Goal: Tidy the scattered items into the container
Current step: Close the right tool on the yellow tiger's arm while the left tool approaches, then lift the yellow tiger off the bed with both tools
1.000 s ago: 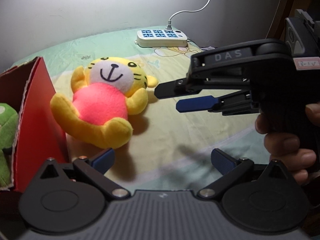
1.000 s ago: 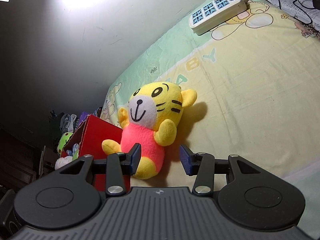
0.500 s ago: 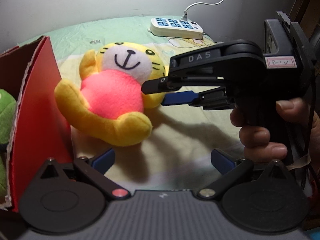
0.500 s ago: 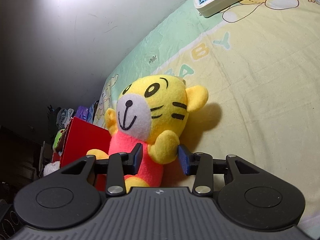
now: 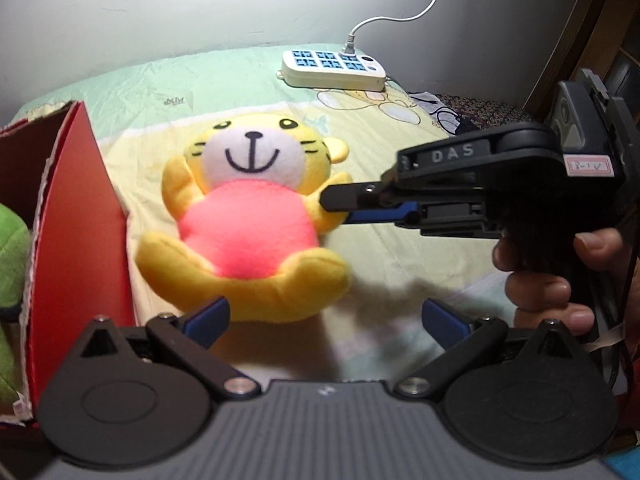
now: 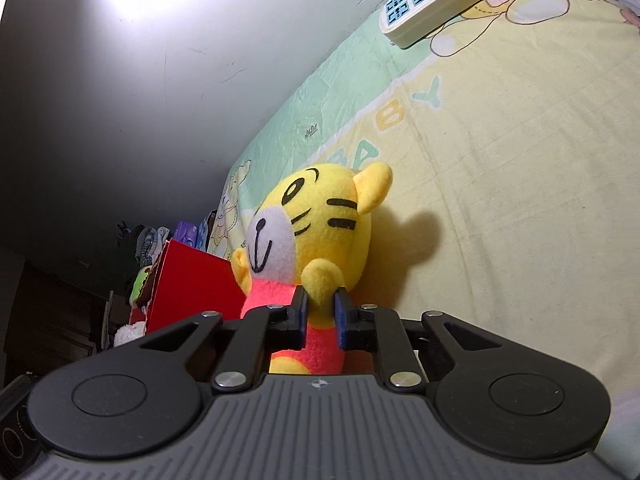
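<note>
right tongs [image 6: 320, 312] pinch tiger [image 6: 320, 216] (beside box [image 6: 192, 280])

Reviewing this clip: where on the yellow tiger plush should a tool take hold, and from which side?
Probably its raised arm, approached from the plush's open side away from the red box. The right tool is shut there; the paw is narrow enough for its fingers.

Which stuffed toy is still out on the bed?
The yellow tiger in the pink shirt. It lies on the sheet beside the red box, its arm pinched by the right gripper. The green toy already sits inside the box.
</note>
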Tool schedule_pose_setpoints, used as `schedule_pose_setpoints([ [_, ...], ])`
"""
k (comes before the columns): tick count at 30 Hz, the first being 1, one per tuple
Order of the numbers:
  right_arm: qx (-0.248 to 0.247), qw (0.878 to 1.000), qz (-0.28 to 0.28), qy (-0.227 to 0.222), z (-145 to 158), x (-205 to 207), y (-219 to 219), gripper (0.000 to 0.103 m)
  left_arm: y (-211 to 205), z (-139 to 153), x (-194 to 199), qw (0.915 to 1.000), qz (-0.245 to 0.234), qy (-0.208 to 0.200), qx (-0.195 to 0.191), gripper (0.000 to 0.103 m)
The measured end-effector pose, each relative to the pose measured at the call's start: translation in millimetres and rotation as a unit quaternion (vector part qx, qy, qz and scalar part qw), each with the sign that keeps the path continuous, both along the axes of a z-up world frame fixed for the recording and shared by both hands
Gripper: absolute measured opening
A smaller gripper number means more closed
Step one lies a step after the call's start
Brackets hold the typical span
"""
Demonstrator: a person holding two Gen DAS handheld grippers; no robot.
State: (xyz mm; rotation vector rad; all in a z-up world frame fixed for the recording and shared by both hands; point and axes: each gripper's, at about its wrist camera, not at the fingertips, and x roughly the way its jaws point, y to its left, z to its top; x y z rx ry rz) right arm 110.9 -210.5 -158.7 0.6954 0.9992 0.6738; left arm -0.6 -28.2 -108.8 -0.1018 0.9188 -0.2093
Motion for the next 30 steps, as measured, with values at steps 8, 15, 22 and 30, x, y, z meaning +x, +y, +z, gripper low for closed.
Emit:
schedule_pose_setpoints([
  [8, -0.021, 1.0, -0.015, -0.005, 8, -27, -39, 0.015, 6, 12, 0, 0.9996, 0.002, -0.003, -0.028, 0.102],
  [15, -0.027, 0.998, -0.062, 0.009, 4, -32, -57, 0.025, 10, 19, 35, 0.9982, 0.02, -0.013, -0.055, 0.102],
  [22, -0.007, 0.996, -0.089, 0.018, -2, -29, -56, 0.049, 12, -12, 56, 0.9933, 0.033, 0.046, -0.101, 0.102],
  [30, 0.002, 0.997, -0.069, 0.034, -11, -10, -40, 0.057, 16, -32, 66, 0.9872, 0.045, 0.083, -0.129, 0.102],
])
